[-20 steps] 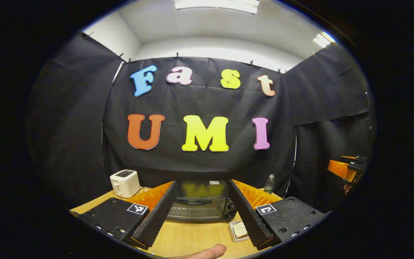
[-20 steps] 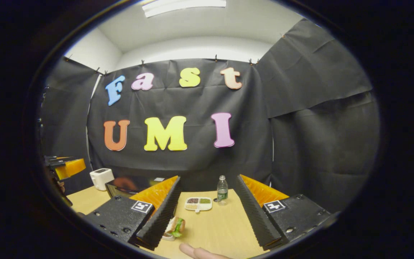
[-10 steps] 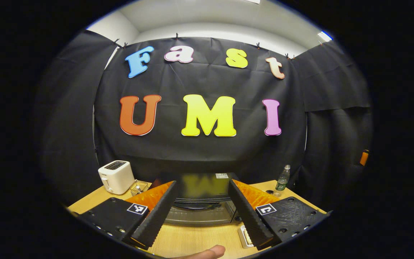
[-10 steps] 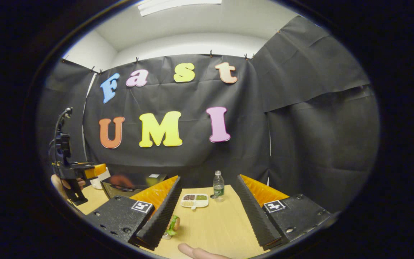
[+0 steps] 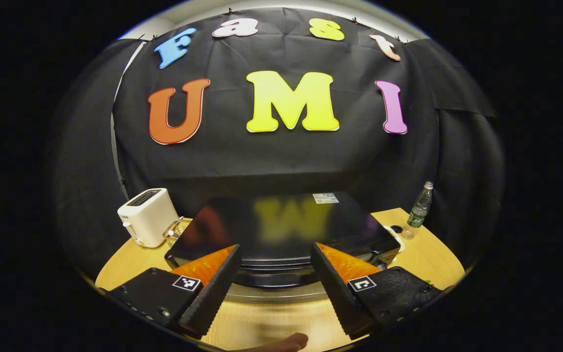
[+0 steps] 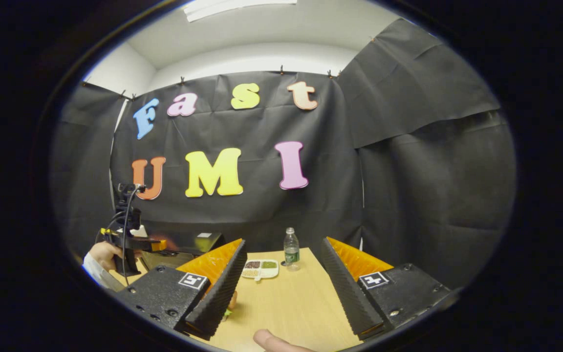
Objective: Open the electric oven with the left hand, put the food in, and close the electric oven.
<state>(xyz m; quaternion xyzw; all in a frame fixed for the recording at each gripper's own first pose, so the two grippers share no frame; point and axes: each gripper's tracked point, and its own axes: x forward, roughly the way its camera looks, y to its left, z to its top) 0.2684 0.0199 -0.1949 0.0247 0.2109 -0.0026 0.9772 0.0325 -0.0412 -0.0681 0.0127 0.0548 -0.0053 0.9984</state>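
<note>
While the left gripper [image 5: 274,278] is held with its fingers spread and nothing between them, the items run, nearest first:

1. Left gripper: jaws wide apart, poised just short of the oven front; a fingertip of the holding hand [image 5: 281,343] at the bottom edge.
2. Electric oven [image 5: 281,230]: dead ahead of the left fingers, door closed as far as can be judged; its dark handle bar [image 5: 276,280] lies across the gap between the two fingers, glossy top beyond.
3. Toaster [image 5: 147,217]: ahead and to the left of the left fingers, well apart from them.
4. Water bottle [image 5: 419,205]: ahead and to the right, past the oven's corner.
5. Right gripper [image 6: 281,286]: fingers spread, empty, hovering over bare table [image 6: 291,298].
6. Food [image 6: 230,305]: close beside the right gripper's left finger, mostly hidden behind it; kind cannot be told.
7. Divided dish [image 6: 259,268]: ahead, between the right fingers, farther off; the bottle [image 6: 290,249] just beyond it.
8. The left gripper [image 6: 132,242], seen from the right one, far to the left at the oven, a hand [image 6: 99,252] holding it.

Step in hand, by judgement: reach for the door handle. To do well: bring the fingers level with the bar, centred along it, close fully before pulling, then draw outward and down along the hinge arc so the oven does not slide on the table
</note>
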